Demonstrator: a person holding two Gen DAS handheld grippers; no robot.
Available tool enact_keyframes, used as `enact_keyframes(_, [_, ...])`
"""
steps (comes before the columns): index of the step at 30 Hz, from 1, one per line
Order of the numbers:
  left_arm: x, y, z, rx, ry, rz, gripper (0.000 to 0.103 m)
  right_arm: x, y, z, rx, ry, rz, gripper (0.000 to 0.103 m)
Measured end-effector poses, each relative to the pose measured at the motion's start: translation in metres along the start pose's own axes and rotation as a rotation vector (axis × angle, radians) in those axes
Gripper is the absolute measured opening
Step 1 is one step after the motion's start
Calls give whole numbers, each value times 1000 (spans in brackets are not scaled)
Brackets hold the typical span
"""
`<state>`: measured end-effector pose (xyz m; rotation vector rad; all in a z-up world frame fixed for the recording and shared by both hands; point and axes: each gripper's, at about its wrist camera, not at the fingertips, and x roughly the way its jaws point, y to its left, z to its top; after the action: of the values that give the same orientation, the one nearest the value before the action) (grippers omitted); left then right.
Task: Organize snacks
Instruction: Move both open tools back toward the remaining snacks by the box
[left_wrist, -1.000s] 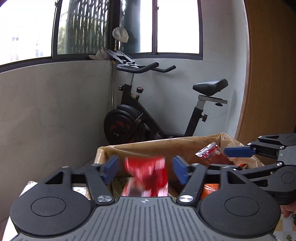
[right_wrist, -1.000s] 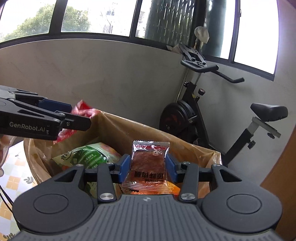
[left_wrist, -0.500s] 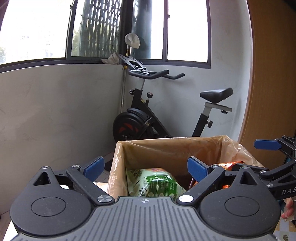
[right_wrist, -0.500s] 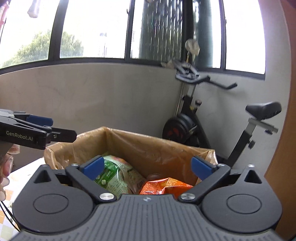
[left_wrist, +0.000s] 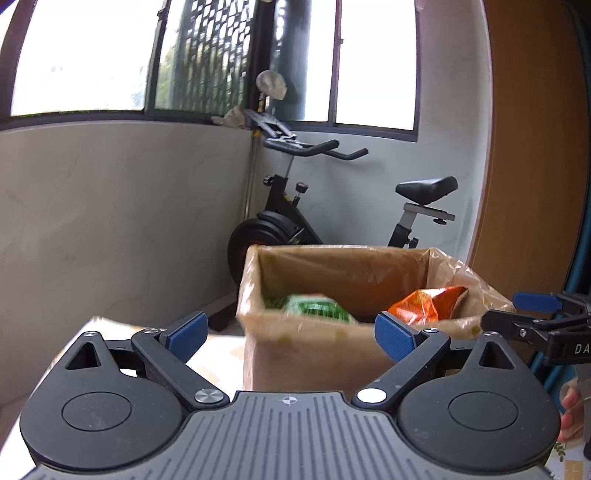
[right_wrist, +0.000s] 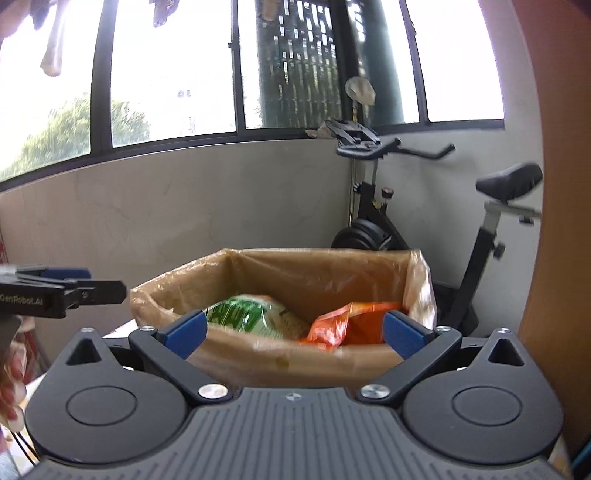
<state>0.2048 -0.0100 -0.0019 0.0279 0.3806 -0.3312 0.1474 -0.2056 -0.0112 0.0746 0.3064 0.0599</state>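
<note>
— Left tongs (left_wrist: 291, 334)?
— Spread wide, blue pads far apart, nothing gripped between them; have just been opening. Held short of the box (left_wrist: 314, 354), pointing at its near wall.
— Right tongs (right_wrist: 293, 330)?
— Likewise released, jaws flung fully apart after just opening, empty. Aimed at the same box from the other side, near wall showing between the pads.
— And the snacks?
— Down inside the box, which is lined with a clear plastic bag (right_wrist: 417, 291) folded over the rim. Green packet (right_wrist: 251, 315) lying toward the left, orange packet (right_wrist: 347, 321) toward the right, the two touching or nearly so in the right wrist view. Both blurred, so print unreadable.
— Box standing where?
— On the bench (left_wrist: 218, 354), light-coloured surface visible just left of it.
— Anything else around?
— Exercise bike (left_wrist: 332, 206) behind the box, against a grey wall under the windows. Wooden panel (left_wrist: 535, 147) at the right edge. Fingertips (left_wrist: 570, 417) of a person's hand glimpsed low on the right, under the other tongs.
</note>
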Motion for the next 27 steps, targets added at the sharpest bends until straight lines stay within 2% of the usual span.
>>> enact_keyframes(9, [-3,13,-60,-117,96,2,103,-13,-15,-54,46,109,35,103])
enact_keyframes(12, [2,10,-83,-107,144,14,103,-9,-15,-75,23,177,10,103])
enact_keyframes(17, [15,3,-114,-100,251,3,103,-5,-20,-105,33,279,48,103])
enact_keyframes(20, [19,2,-130,-97,303,-11,103,-3,-21,-120,22,317,35,103])
enact_keyframes(23, [26,1,-138,-82,349,-14,103,-1,-18,-133,-15,343,10,103])
enact_keyframes(27, [39,-3,-138,-30,368,-14,103,4,-20,-147,-20,364,-6,103])
